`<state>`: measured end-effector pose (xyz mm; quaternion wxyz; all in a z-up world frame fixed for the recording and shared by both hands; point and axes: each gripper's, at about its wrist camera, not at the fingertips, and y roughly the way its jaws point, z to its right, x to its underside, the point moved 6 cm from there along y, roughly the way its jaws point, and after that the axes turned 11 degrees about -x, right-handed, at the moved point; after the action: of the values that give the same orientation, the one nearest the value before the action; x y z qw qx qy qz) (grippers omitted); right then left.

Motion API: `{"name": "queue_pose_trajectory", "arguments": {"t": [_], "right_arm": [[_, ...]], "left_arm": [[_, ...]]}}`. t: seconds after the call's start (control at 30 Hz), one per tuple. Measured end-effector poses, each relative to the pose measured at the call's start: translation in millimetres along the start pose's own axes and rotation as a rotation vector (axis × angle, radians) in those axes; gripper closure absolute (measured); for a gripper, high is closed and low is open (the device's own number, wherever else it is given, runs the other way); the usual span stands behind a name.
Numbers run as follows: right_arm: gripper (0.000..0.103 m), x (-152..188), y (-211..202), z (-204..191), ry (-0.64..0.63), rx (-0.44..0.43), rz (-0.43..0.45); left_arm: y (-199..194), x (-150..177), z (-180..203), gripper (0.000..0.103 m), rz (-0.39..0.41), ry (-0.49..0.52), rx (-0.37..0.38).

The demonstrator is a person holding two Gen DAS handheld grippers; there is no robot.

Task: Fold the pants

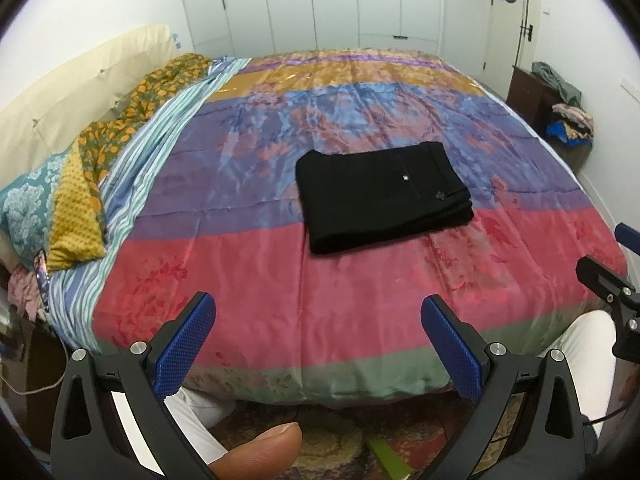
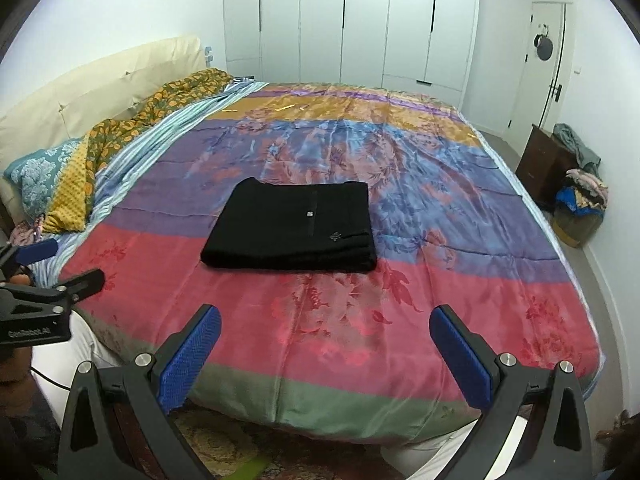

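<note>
The black pants [image 1: 382, 196] lie folded into a flat rectangle near the middle of the bed, on the striped quilt [image 1: 248, 264]. They also show in the right wrist view [image 2: 292, 226]. My left gripper [image 1: 318, 306] is open and empty, held back at the near edge of the bed, well short of the pants. My right gripper [image 2: 325, 318] is open and empty too, also at the near edge. Each gripper shows at the edge of the other's view: the right one [image 1: 612, 272] and the left one [image 2: 52, 268].
Pillows [image 1: 60, 204] and a patterned blanket [image 1: 132, 112] lie along the left side by the cream headboard [image 2: 92, 84]. A dark cabinet [image 2: 540, 164] and a pile of clothes [image 2: 582, 196] stand at the right. White wardrobes [image 2: 344, 20] line the far wall.
</note>
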<state>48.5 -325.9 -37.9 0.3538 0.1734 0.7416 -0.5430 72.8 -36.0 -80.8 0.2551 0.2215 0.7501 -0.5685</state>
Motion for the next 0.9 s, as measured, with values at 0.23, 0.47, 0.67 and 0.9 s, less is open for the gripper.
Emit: {"name": "queue_pose_trajectory", "arguments": {"t": [0.23,0.47,0.67,0.9], "right_arm": [[0.0,3.4,2.2,2.0,-0.025,0.041,-0.031],[0.0,1.8,1.5,2.2,-0.028,0.05,-0.035],[0.0,2.0,2.5,1.2,-0.033,0.051,-0.037],[0.0,1.2,2.9,1.9,-0.039,0.06,-0.031]], "left_arm": [[0.8,0.7,2.9,0.001,-0.009,0.004,0.008],[-0.2,-0.3,6.7,0.001,-0.007,0.015,0.007],[0.6,-0.1,7.3,0.001,-0.01,0.019,0.006],[2.4,1.4,8.5,0.001,-0.022,0.019,0.025]]}}
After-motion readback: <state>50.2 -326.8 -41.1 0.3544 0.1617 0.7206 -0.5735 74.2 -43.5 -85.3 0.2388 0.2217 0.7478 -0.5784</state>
